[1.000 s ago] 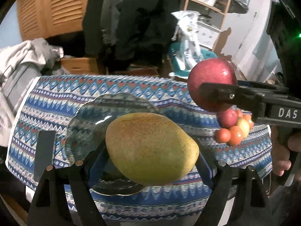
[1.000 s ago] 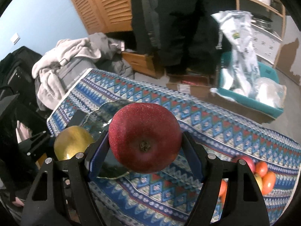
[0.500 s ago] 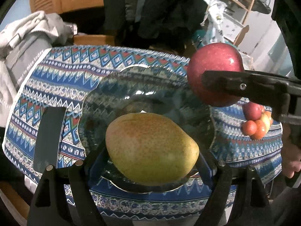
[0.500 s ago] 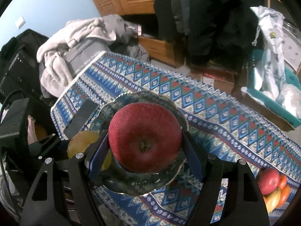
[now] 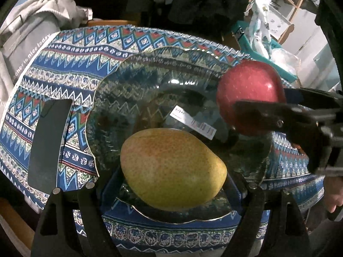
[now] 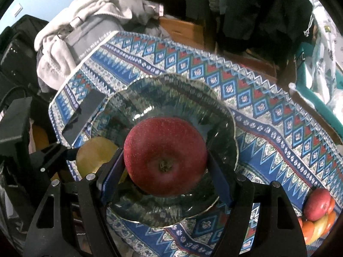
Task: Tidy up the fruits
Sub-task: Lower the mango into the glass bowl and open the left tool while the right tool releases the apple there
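A dark flat slab (image 5: 48,141) lay at the left end of the desk's patterned cloth (image 5: 70,64). Beside it sat a glass dish (image 5: 150,81). The left claw (image 5: 171,171) gripped a yellow-green mango (image 5: 171,169) above the dish's near rim. The right claw (image 6: 165,160) clasped a red apple (image 6: 165,154) above the dish. Farther right lay a heap of fruit (image 6: 317,212).

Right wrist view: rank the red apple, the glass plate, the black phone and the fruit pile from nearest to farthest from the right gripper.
1. Red apple: clamped in the right gripper.
2. Glass plate: directly beneath the apple.
3. Black phone: beside the plate's left rim.
4. Fruit pile: far right on the cloth; close to the phone in distance, so this order is uncertain.
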The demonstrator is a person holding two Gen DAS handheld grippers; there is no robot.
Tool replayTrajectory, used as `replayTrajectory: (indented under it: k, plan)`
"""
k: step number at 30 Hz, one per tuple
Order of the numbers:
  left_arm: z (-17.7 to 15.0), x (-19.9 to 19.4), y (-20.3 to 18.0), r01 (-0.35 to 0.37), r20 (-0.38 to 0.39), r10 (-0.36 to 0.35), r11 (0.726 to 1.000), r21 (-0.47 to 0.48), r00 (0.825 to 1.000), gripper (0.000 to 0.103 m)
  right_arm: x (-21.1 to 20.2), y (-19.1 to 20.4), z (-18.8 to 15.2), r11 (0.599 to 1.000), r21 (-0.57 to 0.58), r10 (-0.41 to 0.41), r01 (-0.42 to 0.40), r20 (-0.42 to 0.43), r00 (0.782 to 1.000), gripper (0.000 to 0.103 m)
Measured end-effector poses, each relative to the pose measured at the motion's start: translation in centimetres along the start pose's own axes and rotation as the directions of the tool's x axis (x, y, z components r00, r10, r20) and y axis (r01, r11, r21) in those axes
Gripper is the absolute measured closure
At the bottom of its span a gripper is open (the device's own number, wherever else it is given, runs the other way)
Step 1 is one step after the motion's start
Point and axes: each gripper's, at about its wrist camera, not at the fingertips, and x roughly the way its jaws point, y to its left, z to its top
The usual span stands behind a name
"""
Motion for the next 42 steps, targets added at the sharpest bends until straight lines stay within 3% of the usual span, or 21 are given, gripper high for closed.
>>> replayTrajectory:
  k: [6, 18, 24, 30, 42]
  plan:
    - [-0.5, 1.8, 0.5, 0.007, -0.051, -0.008, 1.000, -0.016, 0.999, 0.018, 1.8, -0.4, -0.7, 1.000, 0.006, -0.004, 0.005, -0.053, 0.999, 0.027]
    - [-0.8, 2.9, -0.8, -0.053, -0.085, 0.057, 0.997, 0.048, 0.995, 0.017, 3.8, -0.5, -1.7, 1.000, 0.002, -0.013, 0.013, -0.102, 0.995, 0.027]
    - [-0.5, 1.1, -2.2, -0.047, -0.018, 0.048, 0.995, 0.092, 0.999, 0.018, 4.7, -1.0, -2.0, 1.000, 0.018, -0.014, 0.016, -0.130, 0.991, 0.027]
    - [-0.5, 0.6, -2.5, -0.045, -0.016, 0.047, 0.994, 0.100, 0.999, 0.018, 5.1, -0.9, -2.3, 1.000, 0.011, -0.017, 0.019, -0.147, 0.989, 0.026]
    - [-0.2, -2.5, -2.0, -0.015, 0.034, 0.013, 0.998, 0.057, 0.999, 0.017, -0.3, -1.3, -0.3, 0.998, 0.060, 0.019, -0.020, 0.013, 1.000, 0.027]
